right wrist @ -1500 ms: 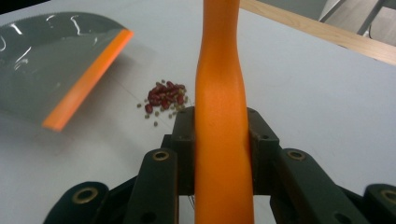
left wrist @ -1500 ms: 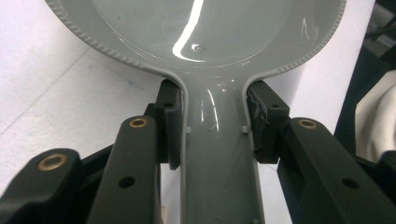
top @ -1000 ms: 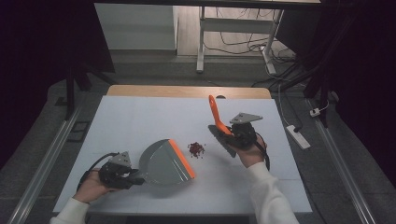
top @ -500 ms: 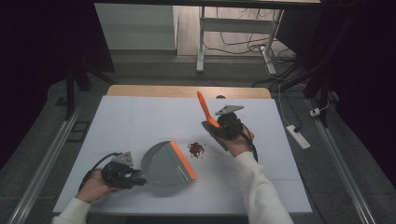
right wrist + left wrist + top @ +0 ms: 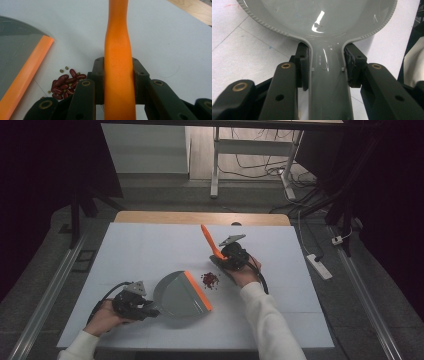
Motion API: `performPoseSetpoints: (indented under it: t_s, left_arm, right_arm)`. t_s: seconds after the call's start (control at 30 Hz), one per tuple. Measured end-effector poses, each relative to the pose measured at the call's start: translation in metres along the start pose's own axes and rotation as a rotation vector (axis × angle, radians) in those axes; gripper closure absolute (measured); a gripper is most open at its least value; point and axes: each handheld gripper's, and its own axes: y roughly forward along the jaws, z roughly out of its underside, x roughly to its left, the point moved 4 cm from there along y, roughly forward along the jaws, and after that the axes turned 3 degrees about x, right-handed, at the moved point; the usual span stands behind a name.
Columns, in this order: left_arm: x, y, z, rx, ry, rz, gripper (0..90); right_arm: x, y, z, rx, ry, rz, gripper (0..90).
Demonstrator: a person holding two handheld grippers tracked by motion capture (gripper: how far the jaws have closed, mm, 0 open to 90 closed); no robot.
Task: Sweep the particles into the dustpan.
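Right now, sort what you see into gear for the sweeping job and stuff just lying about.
In use:
grey plastic dustpan with orange lip, in left gripper
orange-handled brush, in right gripper
pile of dark red beans

Lying about:
white power strip on floor
cables beyond table

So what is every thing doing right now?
Dustpan: flat on the table, handle clamped by the left gripper.
Brush: orange handle tilted up, clamped by the right gripper.
Beans: loose pile between dustpan and brush, not in the dustpan yet.
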Motion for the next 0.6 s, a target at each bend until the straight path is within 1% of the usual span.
performPoseSetpoints:
  t_s: [0.17, 0.27, 0.43, 0.53, 0.6]
  left_arm:
    - [0.001, 0.0, -0.003, 0.006, -0.008, -0.006, 62.0]
    - [0.0, 0.001, -0.006, 0.025, -0.003, -0.015, 62.0]
    - [0.0, 0.003, -0.01, 0.035, -0.005, -0.005, 62.0]
    - [0.001, 0.004, -0.011, 0.038, -0.009, 0.001, 62.0]
    - [0.0, 0.005, -0.011, 0.041, -0.007, -0.003, 62.0]
  right_arm:
    - [0.004, 0.003, -0.001, 0.002, -0.009, -0.006, 70.2]
    - [0.005, 0.004, -0.001, 0.004, -0.009, -0.007, 70.2]
    - [0.005, 0.005, 0.0, 0.006, -0.011, -0.01, 70.2]
    - [0.008, 0.006, 0.0, 0.012, -0.013, -0.019, 70.2]
    - [0.011, 0.008, 0.0, 0.017, -0.019, -0.026, 70.2]
